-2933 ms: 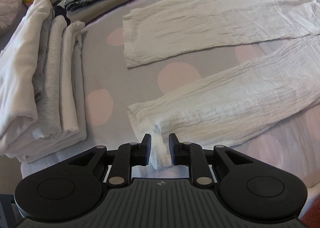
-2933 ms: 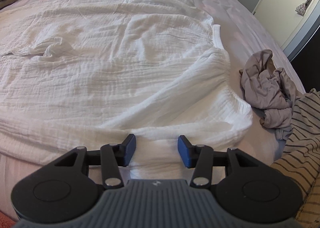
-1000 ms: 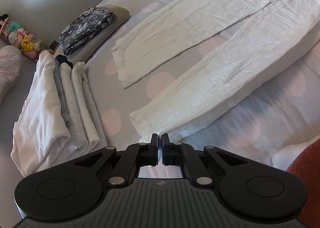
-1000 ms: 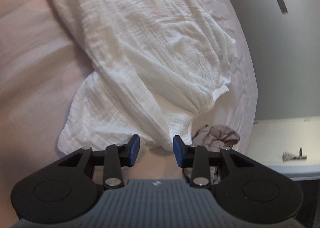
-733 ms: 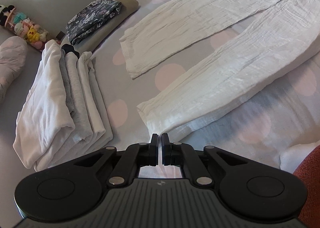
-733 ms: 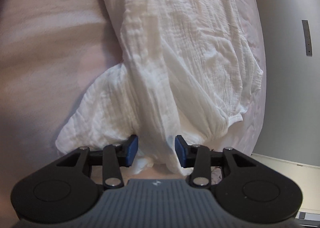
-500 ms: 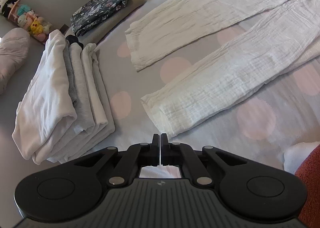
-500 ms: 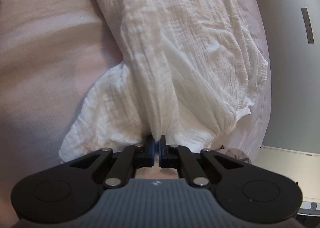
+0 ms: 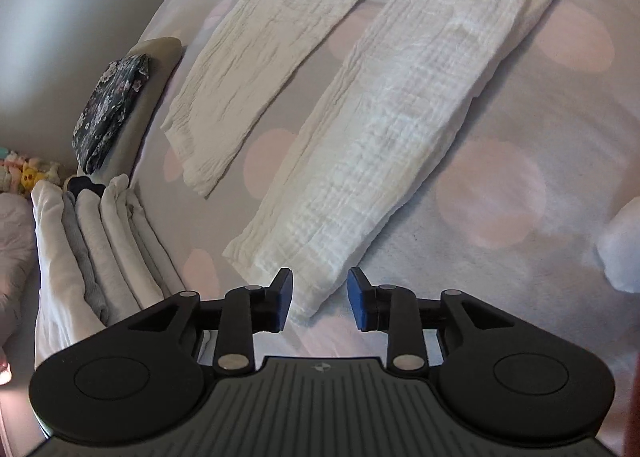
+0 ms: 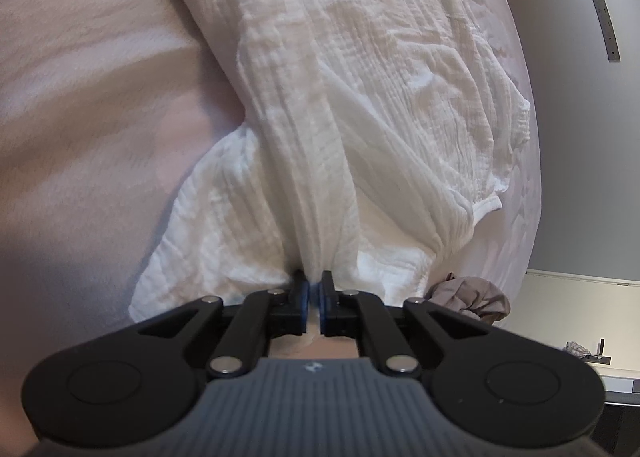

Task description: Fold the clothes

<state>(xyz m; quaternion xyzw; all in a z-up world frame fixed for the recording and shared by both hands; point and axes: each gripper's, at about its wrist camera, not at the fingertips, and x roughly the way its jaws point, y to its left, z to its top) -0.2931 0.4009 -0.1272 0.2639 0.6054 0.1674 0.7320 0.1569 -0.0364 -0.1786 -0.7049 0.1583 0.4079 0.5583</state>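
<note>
White crinkled trousers (image 9: 384, 129) lie spread on the polka-dot bed, both legs stretched toward the left. My left gripper (image 9: 319, 301) is open, its blue pads either side of the near leg's hem corner, just above it. In the right wrist view my right gripper (image 10: 314, 293) is shut on a bunched fold of the trousers (image 10: 360, 105) near the waist, and the cloth is pulled taut up to it.
A stack of folded white and grey clothes (image 9: 100, 241) lies at the left. A dark floral folded garment (image 9: 110, 109) rests on a beige pillow behind it. A crumpled taupe garment (image 10: 468, 297) lies at the bed edge by the right gripper.
My left gripper has opened and moved in over the near leg's hem. My right gripper closed on the waist fabric half a second ago and still holds it.
</note>
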